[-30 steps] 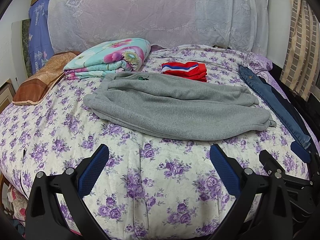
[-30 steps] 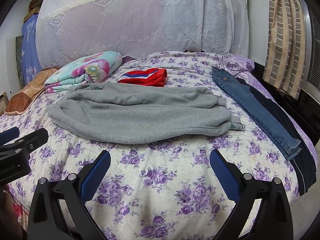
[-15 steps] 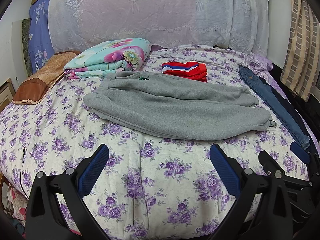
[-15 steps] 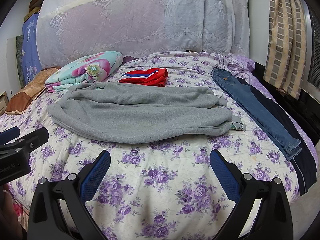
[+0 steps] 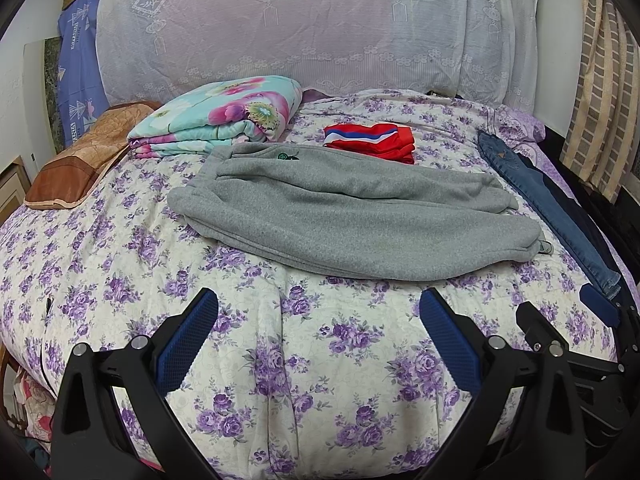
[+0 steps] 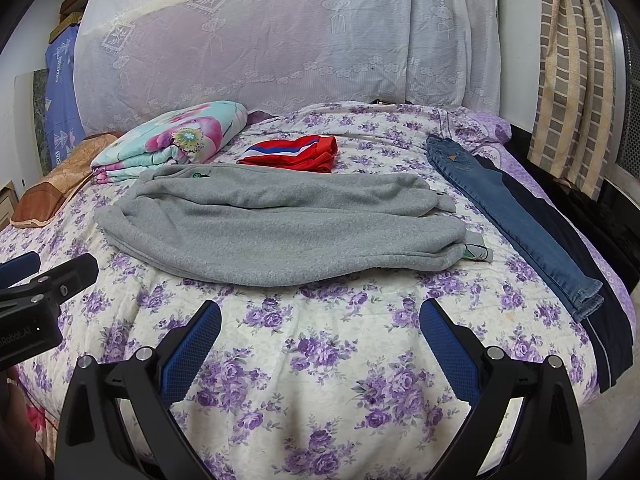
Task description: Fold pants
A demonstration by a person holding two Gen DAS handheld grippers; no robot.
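Note:
Grey sweatpants (image 5: 352,216) lie across the flowered bedspread (image 5: 304,344), folded lengthwise, waistband at the left and cuffs at the right. They also show in the right wrist view (image 6: 280,224). My left gripper (image 5: 319,322) is open and empty, above the bed's near edge, short of the pants. My right gripper (image 6: 320,326) is open and empty, also short of the pants. The left gripper's body shows at the left edge of the right wrist view (image 6: 44,292).
Blue jeans (image 6: 516,224) and dark pants (image 6: 592,272) lie along the bed's right side. Folded red striped shorts (image 5: 372,142) and a folded floral blanket (image 5: 224,116) sit behind the sweatpants. A brown pillow (image 5: 76,164) is far left. A lace-covered headboard (image 5: 304,32) stands behind.
Both grippers have drifted very slightly; the scene is almost unchanged. The sweatpants have not moved.

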